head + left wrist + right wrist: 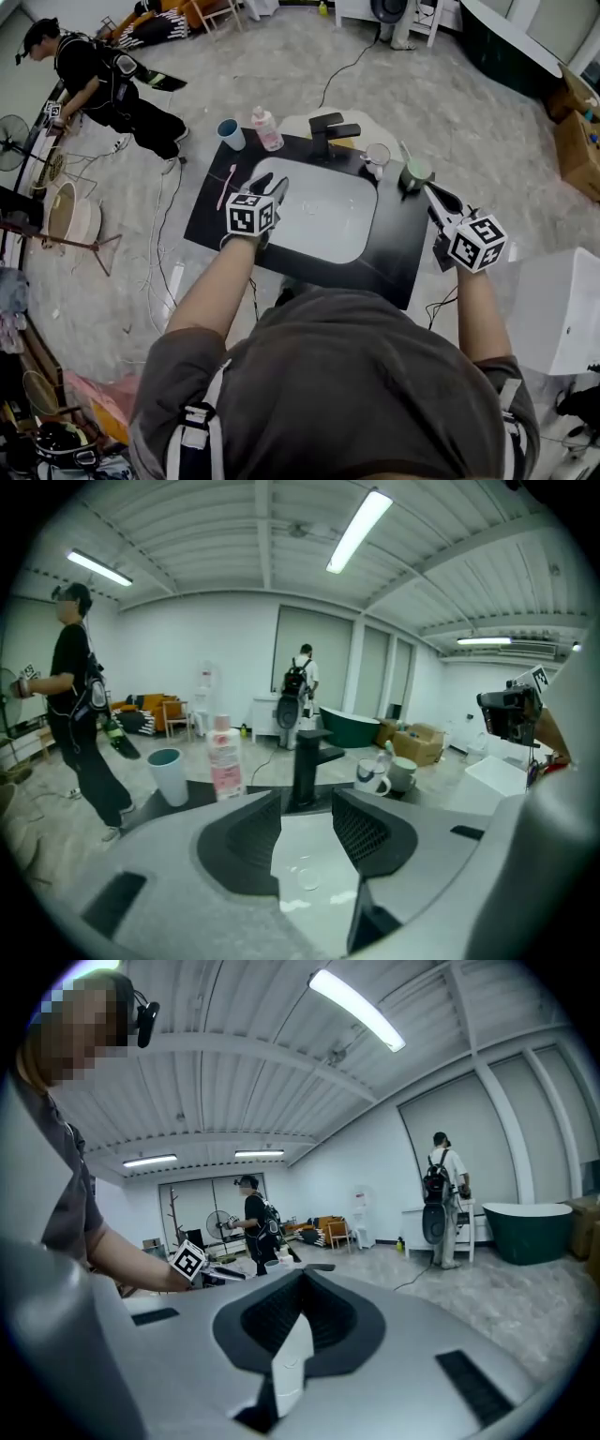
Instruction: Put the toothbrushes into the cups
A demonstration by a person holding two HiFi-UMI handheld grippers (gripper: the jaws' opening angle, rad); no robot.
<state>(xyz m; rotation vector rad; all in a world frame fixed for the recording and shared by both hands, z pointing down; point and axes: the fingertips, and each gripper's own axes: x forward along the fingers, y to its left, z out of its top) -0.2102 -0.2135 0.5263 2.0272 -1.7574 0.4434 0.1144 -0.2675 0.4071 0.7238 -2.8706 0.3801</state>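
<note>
A pink toothbrush (226, 186) lies flat on the left part of the black countertop (398, 253), beside the white sink basin (328, 220). Behind it stands a blue cup (231, 134) (170, 774). At the back right are a white mug (377, 157) (371, 778) and a green cup (416, 173) (403, 772). A toothbrush (386, 752) sticks up where the two meet; which one holds it I cannot tell. My left gripper (270, 185) (305, 822) hovers over the basin's left side, open and empty. My right gripper (429, 190) (300, 1279) is just right of the green cup, its jaw tips together, gripping nothing.
A black faucet (330, 131) (309, 771) and a pink bottle (267, 128) (225, 761) stand along the counter's back edge. A white cabinet (562, 309) is at the right. A person in black (103, 84) stands back left, another with a backpack (300, 682) farther off.
</note>
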